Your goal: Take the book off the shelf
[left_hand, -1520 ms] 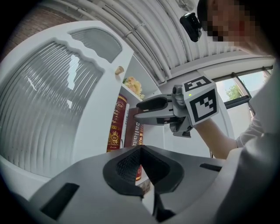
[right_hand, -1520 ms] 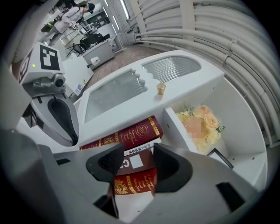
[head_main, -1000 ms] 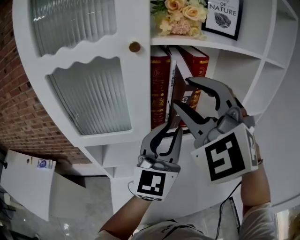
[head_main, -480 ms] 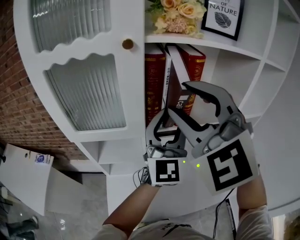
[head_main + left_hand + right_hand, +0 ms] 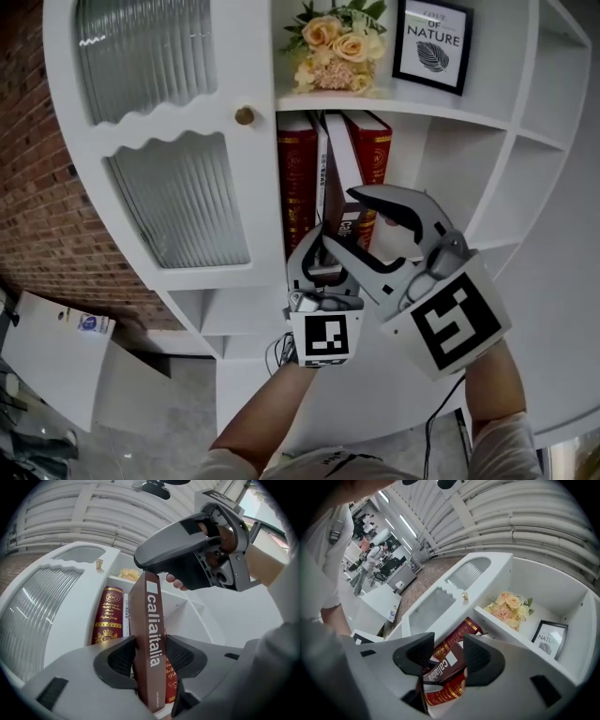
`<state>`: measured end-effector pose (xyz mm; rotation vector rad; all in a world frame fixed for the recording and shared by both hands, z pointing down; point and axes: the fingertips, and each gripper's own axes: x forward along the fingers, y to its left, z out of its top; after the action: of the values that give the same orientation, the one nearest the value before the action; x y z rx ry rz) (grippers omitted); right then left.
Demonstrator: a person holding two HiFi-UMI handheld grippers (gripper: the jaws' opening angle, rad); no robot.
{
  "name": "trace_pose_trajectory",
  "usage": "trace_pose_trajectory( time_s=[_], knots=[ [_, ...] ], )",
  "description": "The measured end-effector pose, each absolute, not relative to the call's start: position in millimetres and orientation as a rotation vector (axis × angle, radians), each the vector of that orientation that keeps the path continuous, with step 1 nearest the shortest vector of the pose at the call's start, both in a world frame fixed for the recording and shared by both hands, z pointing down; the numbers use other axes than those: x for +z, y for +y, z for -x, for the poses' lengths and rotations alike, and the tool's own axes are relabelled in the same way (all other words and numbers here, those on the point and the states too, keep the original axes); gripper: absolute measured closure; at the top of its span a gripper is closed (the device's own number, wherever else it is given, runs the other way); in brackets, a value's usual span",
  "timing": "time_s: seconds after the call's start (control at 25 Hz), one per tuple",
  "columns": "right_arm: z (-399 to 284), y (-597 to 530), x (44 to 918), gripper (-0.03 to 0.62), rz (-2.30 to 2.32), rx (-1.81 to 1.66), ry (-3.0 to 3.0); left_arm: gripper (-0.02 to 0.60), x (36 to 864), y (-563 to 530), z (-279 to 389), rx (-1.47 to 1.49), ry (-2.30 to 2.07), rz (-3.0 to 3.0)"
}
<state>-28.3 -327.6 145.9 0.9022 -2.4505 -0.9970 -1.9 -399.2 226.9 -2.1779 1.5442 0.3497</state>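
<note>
Between red books (image 5: 296,178), right claw (image 5: 447,660) grips book (image 5: 149,634); left claw (image 5: 151,658), just opened, straddles it.

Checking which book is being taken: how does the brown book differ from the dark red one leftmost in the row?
The brown book has plain white lettering; the dark red book carries gold print and a crest. The brown book is tipped out of the row; the dark red book stands upright. Both show their spines.
</note>
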Motion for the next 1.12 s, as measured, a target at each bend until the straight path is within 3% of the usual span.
trace_pose_trajectory(
  time_s=[1.12],
  knots=[
    [-30.7,-304.5,158.6,0.416,-0.743,-0.691,-3.014,0.407,225.6,-374.7,4.9,0.466,1.602,2.173]
  ],
)
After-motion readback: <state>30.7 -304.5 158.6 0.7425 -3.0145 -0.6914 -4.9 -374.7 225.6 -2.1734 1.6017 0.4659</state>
